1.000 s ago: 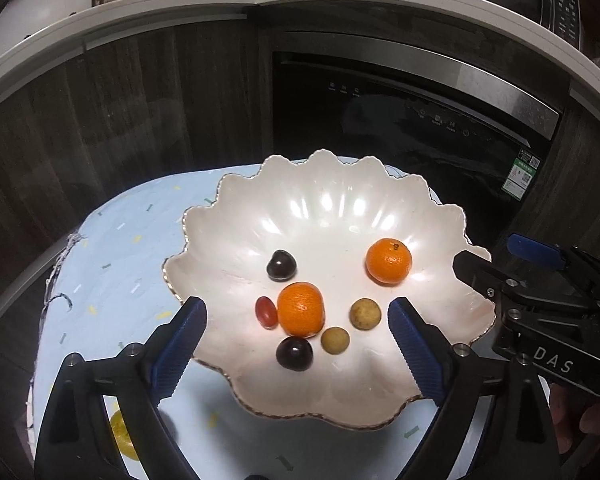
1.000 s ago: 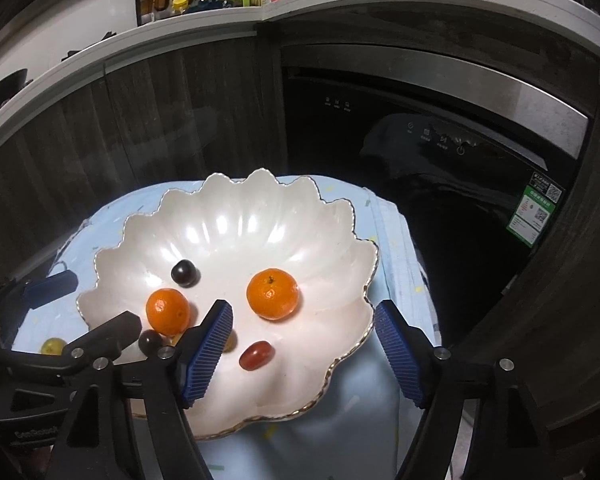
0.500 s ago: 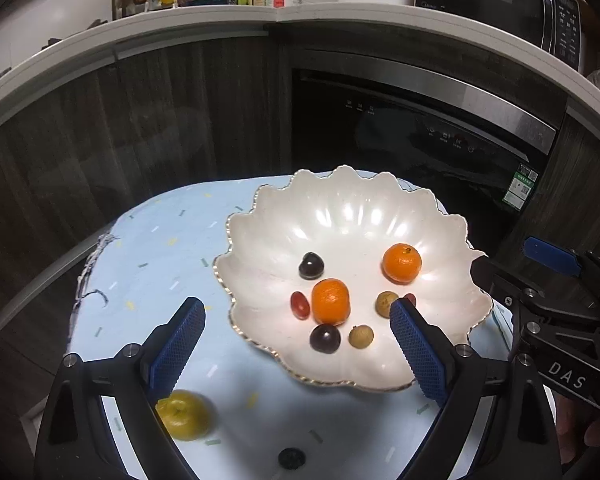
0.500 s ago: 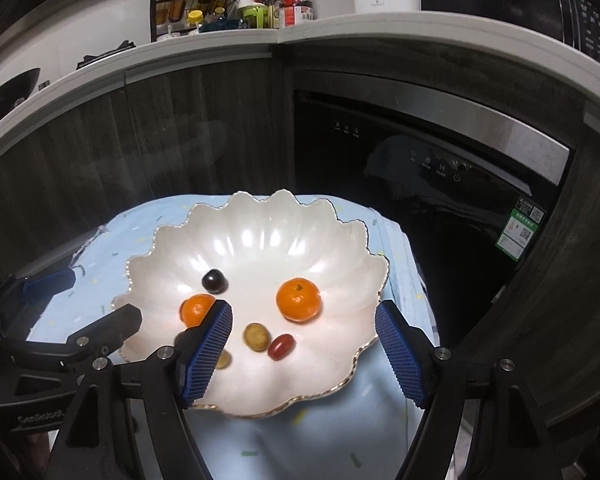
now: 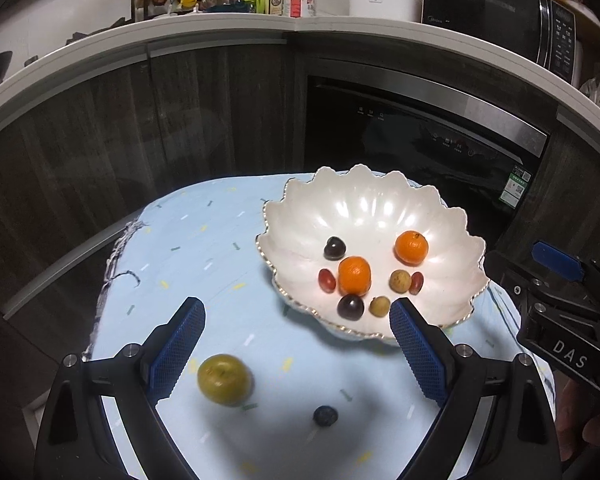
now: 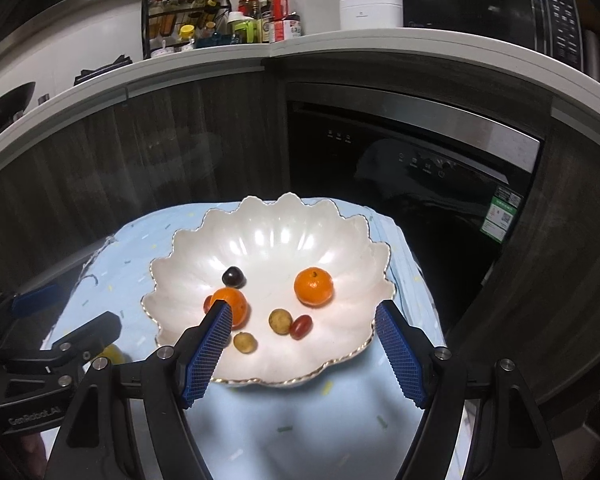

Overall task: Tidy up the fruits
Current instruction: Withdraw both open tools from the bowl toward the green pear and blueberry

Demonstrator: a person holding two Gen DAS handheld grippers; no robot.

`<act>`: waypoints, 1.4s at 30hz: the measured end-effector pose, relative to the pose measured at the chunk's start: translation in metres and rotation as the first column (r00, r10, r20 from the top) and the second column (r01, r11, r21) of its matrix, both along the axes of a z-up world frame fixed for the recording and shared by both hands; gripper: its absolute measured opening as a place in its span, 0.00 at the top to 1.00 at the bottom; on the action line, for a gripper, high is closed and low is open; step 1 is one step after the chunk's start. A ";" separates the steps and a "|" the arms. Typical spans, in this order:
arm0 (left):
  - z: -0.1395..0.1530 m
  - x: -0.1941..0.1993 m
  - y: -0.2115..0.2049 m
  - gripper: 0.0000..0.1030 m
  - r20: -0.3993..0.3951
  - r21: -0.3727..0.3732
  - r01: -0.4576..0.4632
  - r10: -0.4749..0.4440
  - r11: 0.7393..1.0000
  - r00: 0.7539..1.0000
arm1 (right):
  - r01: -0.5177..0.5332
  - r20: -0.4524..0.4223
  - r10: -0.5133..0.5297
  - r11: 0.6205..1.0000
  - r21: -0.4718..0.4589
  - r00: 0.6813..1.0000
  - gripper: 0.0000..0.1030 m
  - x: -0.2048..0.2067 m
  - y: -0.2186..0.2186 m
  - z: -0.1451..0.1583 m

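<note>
A white scalloped bowl [image 5: 364, 204] [image 6: 268, 220] stands on the light blue cloth and holds two oranges [image 5: 354, 275] [image 6: 313, 286], dark cherries [image 5: 335, 248], red grape tomatoes [image 5: 326, 280] and small tan fruits [image 5: 400, 281]. On the cloth in front of it lie a green-yellow fruit [image 5: 224, 379] and a blueberry [image 5: 325, 416]. My left gripper [image 5: 296, 322] hangs open and empty above the cloth, left of the bowl's near rim. My right gripper [image 6: 302, 316] is open and empty over the bowl's near edge; it also shows at the right of the left wrist view [image 5: 556, 300].
Dark wood cabinets and a black built-in appliance [image 6: 400, 152] stand right behind the small table. The white counter [image 5: 300, 24] above carries a spice rack, bottles, a white cooker and a microwave. The cloth's frayed left edge [image 5: 116, 248] hangs over the table side.
Both grippers have pulled back and up from the bowl, which now looks smaller. The green-yellow fruit and the blueberry have come fully into the left wrist view. Both stayed open.
</note>
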State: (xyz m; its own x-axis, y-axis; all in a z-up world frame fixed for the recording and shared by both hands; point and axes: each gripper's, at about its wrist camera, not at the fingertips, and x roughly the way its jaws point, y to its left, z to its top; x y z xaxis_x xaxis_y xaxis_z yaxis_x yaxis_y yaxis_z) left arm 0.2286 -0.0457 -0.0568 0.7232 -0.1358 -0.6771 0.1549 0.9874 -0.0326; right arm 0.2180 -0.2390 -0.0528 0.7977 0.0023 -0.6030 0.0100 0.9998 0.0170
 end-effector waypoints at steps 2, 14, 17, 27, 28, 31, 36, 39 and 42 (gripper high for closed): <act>-0.001 -0.005 0.005 0.08 0.000 -0.002 0.004 -0.004 1.000 1.000 | 0.006 0.000 -0.006 1.000 -0.003 1.000 0.27 -0.004 0.003 -0.001; -0.003 -0.020 0.033 0.08 0.008 0.001 0.033 -0.033 0.999 0.999 | 0.029 -0.008 -0.029 1.000 -0.008 1.000 0.27 -0.026 0.031 -0.009; -0.006 -0.022 0.041 0.08 0.013 0.014 0.043 -0.044 0.999 0.999 | 0.050 -0.014 -0.050 0.999 -0.009 0.999 0.27 -0.030 0.039 -0.012; -0.021 -0.028 0.061 0.08 0.028 0.043 0.092 -0.094 0.995 0.995 | 0.076 -0.044 -0.077 0.997 -0.021 0.996 0.27 -0.043 0.065 -0.032; -0.024 -0.028 0.062 0.08 0.027 0.049 0.095 -0.096 0.994 0.995 | 0.081 -0.048 -0.082 0.997 -0.019 0.996 0.27 -0.044 0.068 -0.035; -0.031 -0.028 0.067 0.08 0.022 0.061 0.107 -0.108 0.992 0.994 | 0.089 -0.062 -0.090 0.996 -0.025 0.994 0.27 -0.047 0.075 -0.044; -0.043 -0.024 0.075 0.09 0.014 0.088 0.128 -0.130 0.988 0.991 | 0.080 -0.076 -0.083 0.996 -0.049 0.994 0.27 -0.048 0.089 -0.054; -0.051 -0.021 0.081 0.09 0.004 0.086 0.133 -0.134 0.987 0.991 | 0.074 -0.081 -0.079 0.996 -0.053 0.994 0.27 -0.048 0.095 -0.060; -0.059 -0.018 0.084 0.09 -0.008 0.087 0.146 -0.145 0.986 0.989 | 0.063 -0.097 -0.069 0.996 -0.061 0.993 0.27 -0.046 0.102 -0.067</act>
State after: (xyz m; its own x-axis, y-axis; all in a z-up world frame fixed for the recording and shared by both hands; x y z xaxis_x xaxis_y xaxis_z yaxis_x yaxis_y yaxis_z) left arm 0.2108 0.0385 -0.1157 0.6987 -0.1801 -0.6924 0.2971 0.9534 0.0518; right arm 0.1715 -0.1365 -0.1198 0.7315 -0.0853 -0.6765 0.0746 0.9962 -0.0449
